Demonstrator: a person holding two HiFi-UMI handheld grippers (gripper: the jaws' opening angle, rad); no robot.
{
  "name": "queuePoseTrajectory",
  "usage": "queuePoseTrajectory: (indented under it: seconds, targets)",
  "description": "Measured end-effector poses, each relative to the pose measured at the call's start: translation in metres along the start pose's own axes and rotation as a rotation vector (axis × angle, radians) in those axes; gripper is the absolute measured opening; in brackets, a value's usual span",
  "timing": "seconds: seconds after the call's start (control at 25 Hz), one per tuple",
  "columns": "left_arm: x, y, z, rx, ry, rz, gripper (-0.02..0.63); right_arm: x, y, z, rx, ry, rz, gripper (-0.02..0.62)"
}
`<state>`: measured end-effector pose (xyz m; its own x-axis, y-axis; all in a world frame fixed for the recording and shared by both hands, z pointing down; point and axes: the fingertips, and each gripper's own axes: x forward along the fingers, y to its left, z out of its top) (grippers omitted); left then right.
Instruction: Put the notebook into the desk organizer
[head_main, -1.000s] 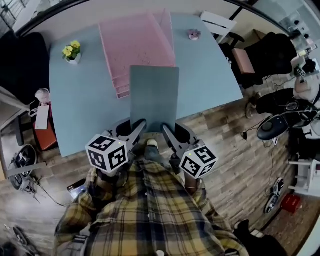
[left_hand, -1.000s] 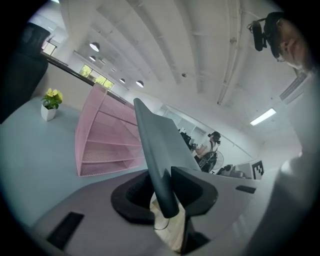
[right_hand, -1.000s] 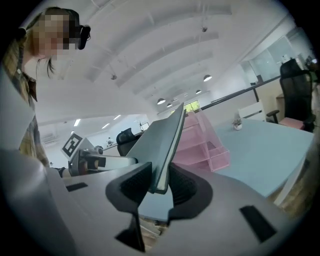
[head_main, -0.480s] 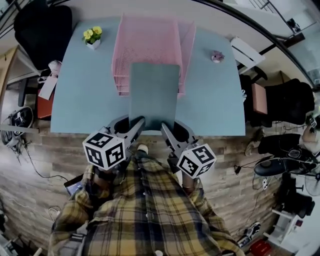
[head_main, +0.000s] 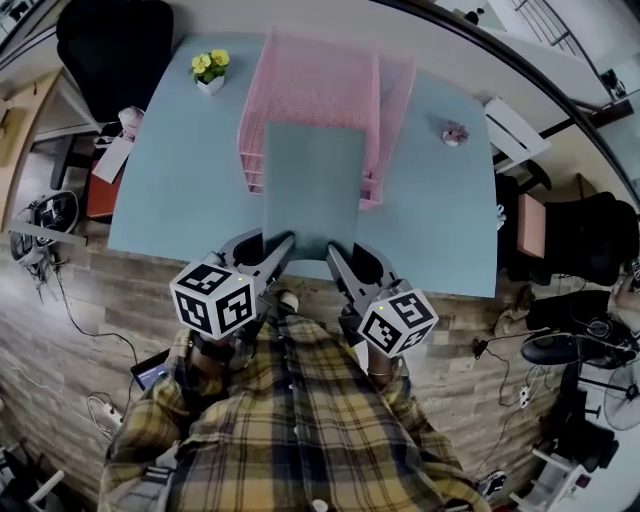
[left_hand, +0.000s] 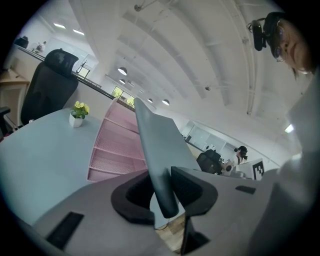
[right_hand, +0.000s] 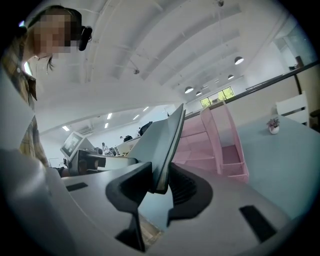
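Nearer the desk organizer (head_main: 320, 85) than before: notebook (head_main: 312, 185), thin, stiff, likely light; best held at near edge, where left tongs (left_hand: 167, 196) and right tongs (right_hand: 160, 181) pinch it.

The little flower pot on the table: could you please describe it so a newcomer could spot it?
On the light blue table, find the pink mesh desk organizer at the far middle. Left of it, near the far corner, stands a small white pot of yellow flowers. The small ornament on the organizer's other side is pinkish instead.
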<state>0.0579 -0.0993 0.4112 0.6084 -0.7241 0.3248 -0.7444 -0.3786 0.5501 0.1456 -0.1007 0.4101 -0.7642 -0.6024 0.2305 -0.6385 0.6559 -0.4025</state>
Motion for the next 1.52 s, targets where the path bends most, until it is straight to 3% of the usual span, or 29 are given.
queuePoseTrajectory:
  seconds: [1.0, 1.52]
  targets:
    - [0.006, 0.030, 0.021, -0.022, 0.017, -0.043, 0.107, 0.033, -0.002, 0.009, 0.029, -0.003, -0.042, 0.092]
    - [0.025, 0.039, 0.040, -0.014, 0.003, -0.043, 0.127, 0.046, -0.019, 0.027, 0.115, -0.063, -0.080, 0.092]
